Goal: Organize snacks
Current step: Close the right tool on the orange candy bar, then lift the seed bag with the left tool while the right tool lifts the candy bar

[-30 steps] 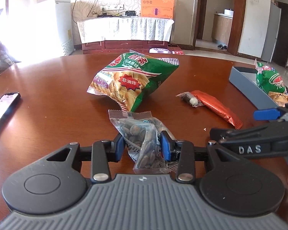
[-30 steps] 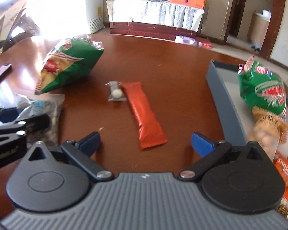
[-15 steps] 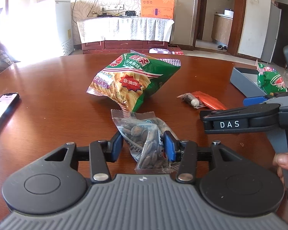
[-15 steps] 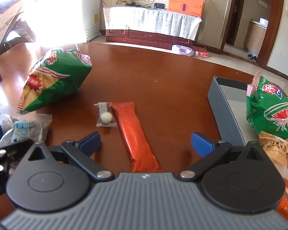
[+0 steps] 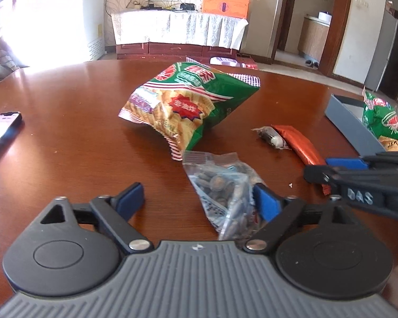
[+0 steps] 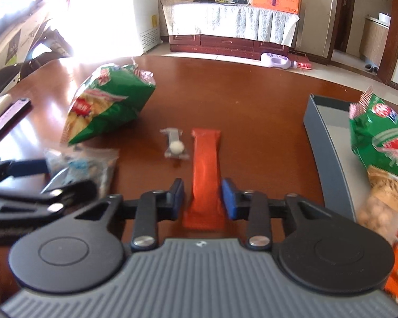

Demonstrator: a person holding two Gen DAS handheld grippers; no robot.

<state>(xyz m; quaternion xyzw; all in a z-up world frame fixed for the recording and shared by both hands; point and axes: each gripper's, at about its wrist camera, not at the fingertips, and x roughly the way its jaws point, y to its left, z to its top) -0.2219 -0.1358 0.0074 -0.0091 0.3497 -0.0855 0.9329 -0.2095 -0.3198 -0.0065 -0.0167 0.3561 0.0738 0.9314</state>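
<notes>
While the orange-red snack bar (image 6: 205,169) lay flat on the worktop (image 6: 252,111) beside the grey tray (image 6: 323,143), right tongs (image 6: 202,198) had narrowed around it, not yet gripping, left tongs (image 5: 199,201) had spread wide, releasing the clear seed packet (image 5: 225,188).

Landmark: chip bag (image 5: 191,106), mid table (image 5: 66,137). Seed pouch (image 5: 223,188) just in front of it. Small candy (image 5: 272,137) and snack bar (image 5: 297,144) to its right, side by side. Tray (image 5: 347,122) further right holds another bag (image 5: 382,122). Phone (image 5: 1,129) far left.
</notes>
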